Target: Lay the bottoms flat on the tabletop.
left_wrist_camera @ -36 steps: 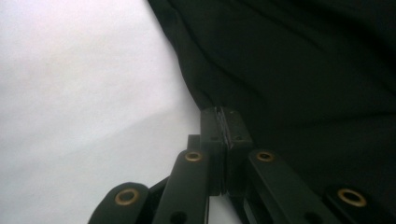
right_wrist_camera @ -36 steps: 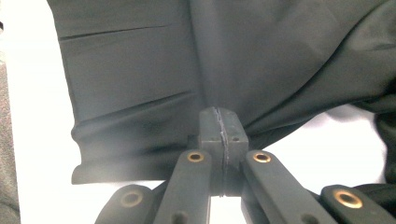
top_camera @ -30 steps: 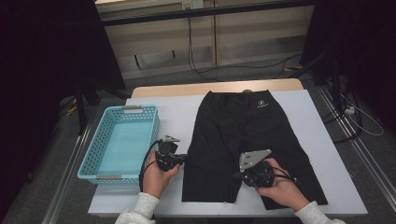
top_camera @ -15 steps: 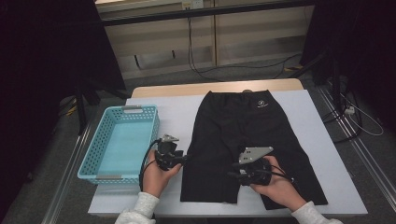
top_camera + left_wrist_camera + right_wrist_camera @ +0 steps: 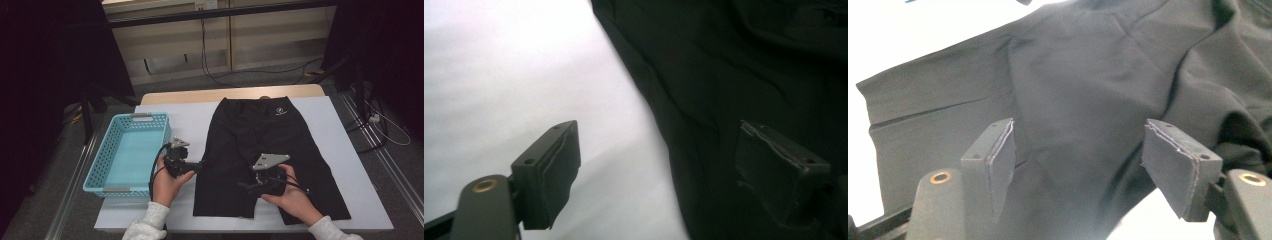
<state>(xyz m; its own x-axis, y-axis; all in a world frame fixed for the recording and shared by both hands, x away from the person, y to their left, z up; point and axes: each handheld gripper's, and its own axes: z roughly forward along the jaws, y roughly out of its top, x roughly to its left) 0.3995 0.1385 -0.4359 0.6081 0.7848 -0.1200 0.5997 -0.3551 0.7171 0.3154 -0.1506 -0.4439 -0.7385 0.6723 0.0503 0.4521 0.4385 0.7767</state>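
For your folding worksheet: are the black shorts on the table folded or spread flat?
Spread flat: the black shorts lie open on the table, waistband far, both legs side by side.

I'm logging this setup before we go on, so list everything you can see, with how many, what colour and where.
Shorts: one pair, black, flat on the sheet, waistband at the far side, small white logo near it.
Basket: one, light blue, on the table's left part, nothing in it.
Sheet: one, white, covering the table top.
Table: one, light wood edge at the far side.
Cables: several, on the floor beyond and right of the table.
Left gripper: one, black, at the shorts' left edge, jaws just opened, nothing clamped.
Right gripper: one, black, over the shorts' near part, jaws just opened, nothing clamped.
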